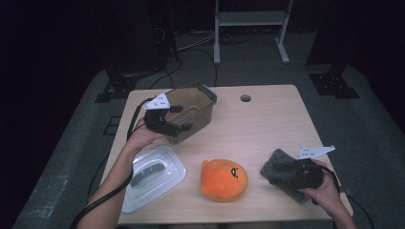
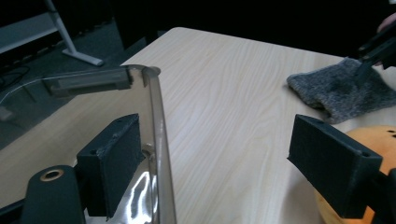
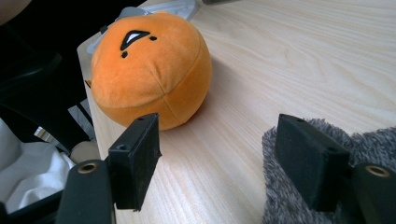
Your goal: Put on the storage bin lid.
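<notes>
A clear brown-tinted plastic box (image 1: 193,107) stands at the table's back left. My left gripper (image 1: 180,119) straddles its near wall, open. In the left gripper view the box wall (image 2: 159,140) rises between the jaws, close beside the left pad (image 2: 112,168), while the right pad (image 2: 331,163) stands far off it. An orange round plush (image 1: 223,179) lies at the front middle. My right gripper (image 1: 286,174) rests at a grey fuzzy cloth (image 1: 279,167) at the front right, open. In its own view the right pad (image 3: 310,161) is over the cloth (image 3: 299,200) and the plush (image 3: 149,70) lies ahead.
A clear lid (image 1: 153,176) with a grey handle lies at the front left, beside the person's left forearm. A small round hole (image 1: 245,98) sits near the table's far edge. Bare wood spans the middle and back right of the table (image 1: 267,124).
</notes>
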Motion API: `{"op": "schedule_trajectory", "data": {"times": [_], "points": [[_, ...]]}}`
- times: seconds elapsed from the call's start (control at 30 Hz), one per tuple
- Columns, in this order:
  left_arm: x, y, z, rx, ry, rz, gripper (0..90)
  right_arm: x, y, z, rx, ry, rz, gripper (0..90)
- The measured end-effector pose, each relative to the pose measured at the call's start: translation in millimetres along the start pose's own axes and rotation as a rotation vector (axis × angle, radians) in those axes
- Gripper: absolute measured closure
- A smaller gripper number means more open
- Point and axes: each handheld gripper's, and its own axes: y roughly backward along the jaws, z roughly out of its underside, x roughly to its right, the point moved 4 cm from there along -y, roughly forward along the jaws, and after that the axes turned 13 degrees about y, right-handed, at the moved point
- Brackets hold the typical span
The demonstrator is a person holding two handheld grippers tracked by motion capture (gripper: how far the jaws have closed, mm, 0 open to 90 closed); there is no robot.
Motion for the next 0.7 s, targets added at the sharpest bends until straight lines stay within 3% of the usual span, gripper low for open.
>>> {"op": "schedule_trajectory", "data": {"times": [0.7], "points": [[-21.7, -18.9, -0.6, -0.021, 0.047, -0.053, 13.9, 0.8, 2.2, 1.3, 0.005, 0.0, -0.001, 30.0]]}}
